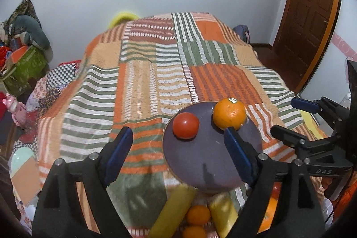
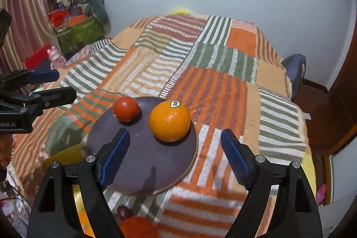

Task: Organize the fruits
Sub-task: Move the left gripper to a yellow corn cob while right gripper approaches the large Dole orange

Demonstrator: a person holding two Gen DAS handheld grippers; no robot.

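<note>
orange [image 2: 169, 123]: on the dark plate [image 2: 142, 171] on the bed; firm, rounded, likely to roll; take across its widest part
tomato [image 2: 126, 108]: same plate; softer, squeeze lightly
sticker on orange: unreadable
left gripper [image 1: 178, 153]: spread, empty
right gripper [image 2: 176, 155]: spread, empty; other gripper's body reads "DAS"

One plate [image 1: 200, 162] holds one tomato [image 1: 185, 125] and one big orange [image 1: 229, 114]; near the bed's front edge lie two bananas [image 1: 173, 209] and two small oranges [image 1: 198, 215].
</note>
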